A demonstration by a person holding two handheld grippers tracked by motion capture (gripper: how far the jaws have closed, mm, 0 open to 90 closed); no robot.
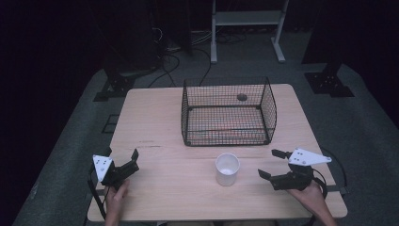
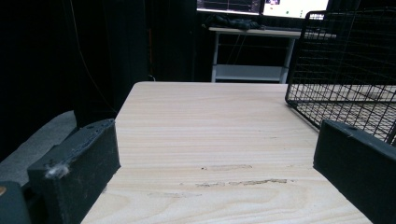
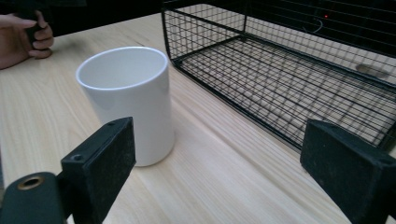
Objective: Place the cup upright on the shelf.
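High view. Light wooden rectangular table [image 1: 164, 117], standing on grey floor. Black wire-mesh basket [image 1: 228, 113], open-topped, at the far middle of the table, ahead of both tools. White cylindrical ceramic cup [image 1: 227, 169], upright, open mouth up, on the tabletop just short of the basket's near wall and apart from it. Left gripper [image 1: 121, 157], black with a grey three-cornered plate, held in the person's left hand [image 1: 116, 195] at the near left edge; jaws spread apart, nothing between them; the cup lies well off to its right. Right gripper [image 1: 273, 163], same make, held in the right hand [image 1: 311, 194] at the near right; jaws spread apart, nothing between them, pointing toward the cup, which stands near its tips but untouched.

Left gripper view. Two black jaws wide apart at the lower corners; bare tabletop [image 2: 210, 135] between and beyond them. Basket [image 2: 348, 70] ahead and to the right of the jaws. White shelf frame [image 2: 247, 51] beyond the table's far edge.

Right gripper view. Jaws wide apart, gripping nothing. Cup [image 3: 128, 100] directly ahead of the left-hand jaw, close to it, inside looks empty. Basket [image 3: 299, 84] ahead and to the right, its floor resting on the table [image 3: 219, 177]. The left hand [image 3: 23, 37] shows far off at upper left.
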